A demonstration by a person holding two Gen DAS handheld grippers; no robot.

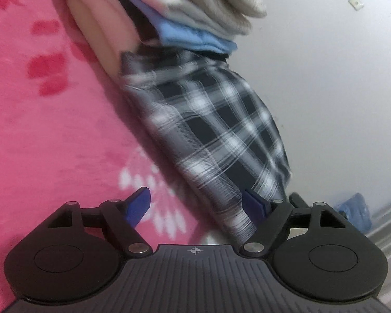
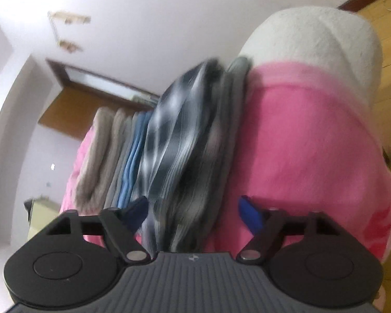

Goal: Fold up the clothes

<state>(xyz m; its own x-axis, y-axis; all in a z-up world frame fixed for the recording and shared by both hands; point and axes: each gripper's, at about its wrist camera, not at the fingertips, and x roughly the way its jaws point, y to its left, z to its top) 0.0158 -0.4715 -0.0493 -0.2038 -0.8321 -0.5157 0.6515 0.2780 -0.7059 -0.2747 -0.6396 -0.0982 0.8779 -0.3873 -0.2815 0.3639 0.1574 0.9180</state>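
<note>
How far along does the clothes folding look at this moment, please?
Done: a folded stack, grey and blue pieces, sits on the pink blanket. In hand: the plaid garment lies between the open left gripper and open right gripper, ungripped. Left: finishing and stacking it.

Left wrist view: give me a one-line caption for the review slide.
Open left gripper faces a blurred plaid garment on a pink blanket, folded clothes stacked beyond.

White painted wall point(image 2: 148, 20) with patches of peeling paint point(image 2: 67, 17); dark-framed transom window point(image 2: 99, 80) above a brown wooden door point(image 2: 65, 109); yellow wood floor point(image 2: 388, 60); small wall plate point(image 1: 356, 2) on the white wall.
</note>
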